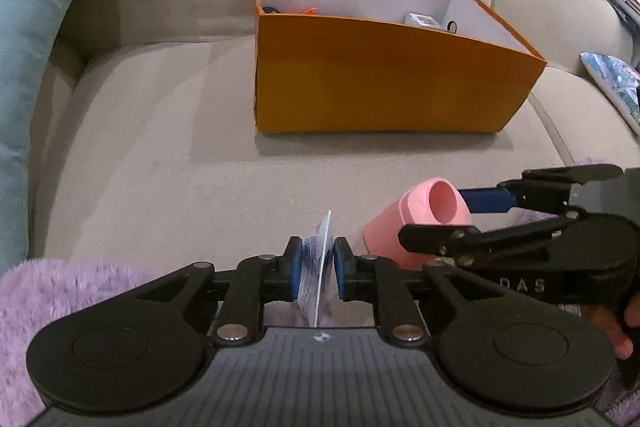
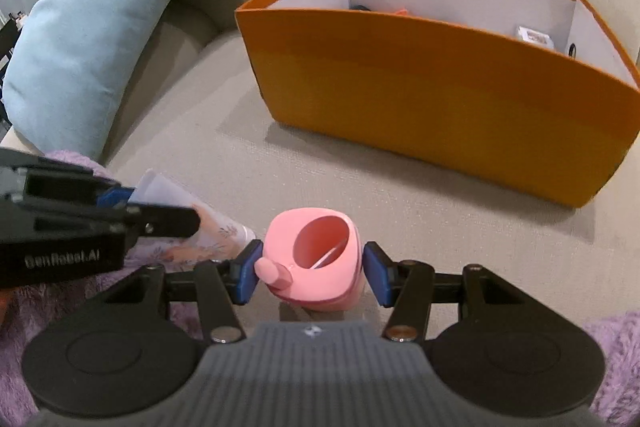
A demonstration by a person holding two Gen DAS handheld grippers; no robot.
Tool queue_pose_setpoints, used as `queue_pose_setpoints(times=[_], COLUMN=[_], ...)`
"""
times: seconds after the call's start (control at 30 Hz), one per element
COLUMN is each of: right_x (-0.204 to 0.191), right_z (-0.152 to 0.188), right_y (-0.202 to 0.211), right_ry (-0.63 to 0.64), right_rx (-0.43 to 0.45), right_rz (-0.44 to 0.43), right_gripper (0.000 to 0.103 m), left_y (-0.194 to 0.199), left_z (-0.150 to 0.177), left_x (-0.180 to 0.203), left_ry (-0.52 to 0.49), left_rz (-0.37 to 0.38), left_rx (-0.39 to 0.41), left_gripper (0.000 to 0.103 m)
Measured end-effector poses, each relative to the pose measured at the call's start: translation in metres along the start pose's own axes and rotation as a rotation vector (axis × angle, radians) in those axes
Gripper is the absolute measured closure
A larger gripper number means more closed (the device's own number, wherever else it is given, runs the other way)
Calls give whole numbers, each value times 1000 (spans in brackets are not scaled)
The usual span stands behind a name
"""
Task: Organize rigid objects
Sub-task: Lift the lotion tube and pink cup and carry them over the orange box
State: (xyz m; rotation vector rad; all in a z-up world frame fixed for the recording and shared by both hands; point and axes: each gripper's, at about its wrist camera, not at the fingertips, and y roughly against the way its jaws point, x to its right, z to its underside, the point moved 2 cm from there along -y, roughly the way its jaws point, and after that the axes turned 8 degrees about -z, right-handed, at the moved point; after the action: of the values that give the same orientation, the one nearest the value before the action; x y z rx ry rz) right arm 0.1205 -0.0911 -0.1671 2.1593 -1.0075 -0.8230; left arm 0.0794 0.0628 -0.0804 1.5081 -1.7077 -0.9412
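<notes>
Everything here can be placed against the orange box, which stands open-topped on the beige sofa seat and appears meant to take the rigid items: a few small things already lie inside it against its white lining, among them a small white carton toward the right end. In front of the box, well short of its near wall, the left gripper is closed to a narrow gap on a thin flat card or packet, which stands on edge between the blue pads; gripping it by the faces is probably the only way to keep so thin a thing steady. Also in front of the box and just to the right of the card, the right gripper sits at a middling width with its pads against the two sides of a pink cup-like container, whose round mouth tips toward the box (a small knob on it sits right at the left pad). Both items appear to be off the seat, over the fluffy purple blanket at the near edge, farthest from the box. My reading is that each hand has collected one item and both are due to travel forward to the box, where the open top lets them be dropped in from above. A light blue cushion lies well to the left of the box, clear of that path.
</notes>
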Motion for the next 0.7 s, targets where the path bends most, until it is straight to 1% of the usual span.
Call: queue_pose_setpoints(times=[0.13, 0.3, 0.4, 0.53, 0.7], right_x=[-1, -6, -5, -4, 1], right_z=[-1, -9, -15, -28, -50], right_y=[-1, 16, 35, 61, 101], right_ry=[5, 14, 13, 17, 30], right_rx=[1, 52, 97, 158, 260], right_rz=[4, -2, -6, -7, -25], right_gripper=[47, 47, 47, 47, 47], left_y=[3, 24, 40, 63, 94], left_z=[1, -4, -15, -36, -68], left_x=[1, -3, -5, -4, 2], left_ry=[2, 30, 54, 62, 17], left_rz=[-16, -8, 14, 43, 66], left_rx=[26, 106, 146, 192, 280], left_gripper=[86, 87, 87, 87, 87])
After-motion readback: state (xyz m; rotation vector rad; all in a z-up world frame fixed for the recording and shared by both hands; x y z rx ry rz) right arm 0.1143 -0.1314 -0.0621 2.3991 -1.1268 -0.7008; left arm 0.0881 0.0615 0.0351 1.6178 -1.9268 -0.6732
